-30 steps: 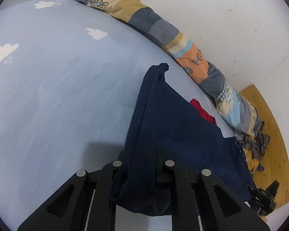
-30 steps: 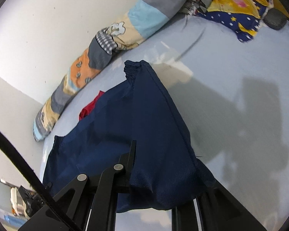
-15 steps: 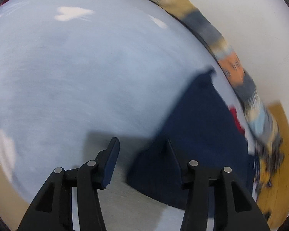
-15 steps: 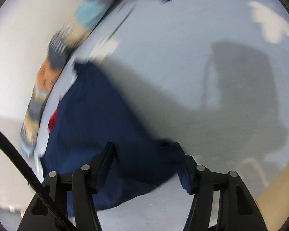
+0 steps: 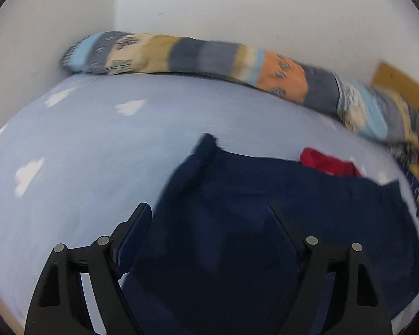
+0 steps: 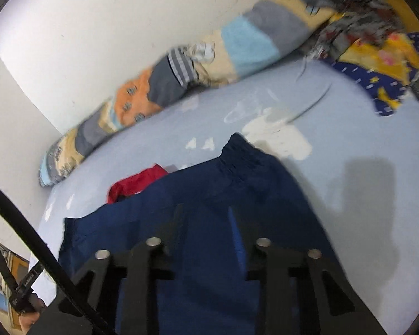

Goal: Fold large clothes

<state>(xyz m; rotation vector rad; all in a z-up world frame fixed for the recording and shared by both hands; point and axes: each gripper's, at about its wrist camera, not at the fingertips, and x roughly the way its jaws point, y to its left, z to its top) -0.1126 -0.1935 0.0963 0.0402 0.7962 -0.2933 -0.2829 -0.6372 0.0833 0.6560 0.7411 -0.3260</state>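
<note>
- The navy garment (image 5: 265,223) lies spread on the bed (image 5: 97,167), whose pale blue sheet is printed with white clouds; both views are blurred.
- The left gripper (image 5: 206,212) has its jaws wide and opening. The cloth lies under and between them, but the pads press on nothing.
- The right gripper (image 6: 206,212) has its jaws narrower and closing. The navy garment (image 6: 209,195) fills the gap beneath them; no cloth is visibly pinched between the pads.
- A red piece of clothing (image 5: 329,164) sticks out from under the far edge of the navy garment, seen in both views.
- A long patchwork bolster (image 5: 209,55) runs along the white wall (image 5: 237,5) at the far side of the bed.
- Only the left view shows the corner where two walls meet, and the bolster's end beside it.
- Only the right view shows the gathered elastic waistband (image 6: 240,150) at the garment's far tip, a heap of yellow and blue bedding (image 6: 382,61) at the head of the bed, a black cable (image 6: 28,237) across the lower left, and the other gripper in a hand (image 6: 28,315) at the bottom left edge.
</note>
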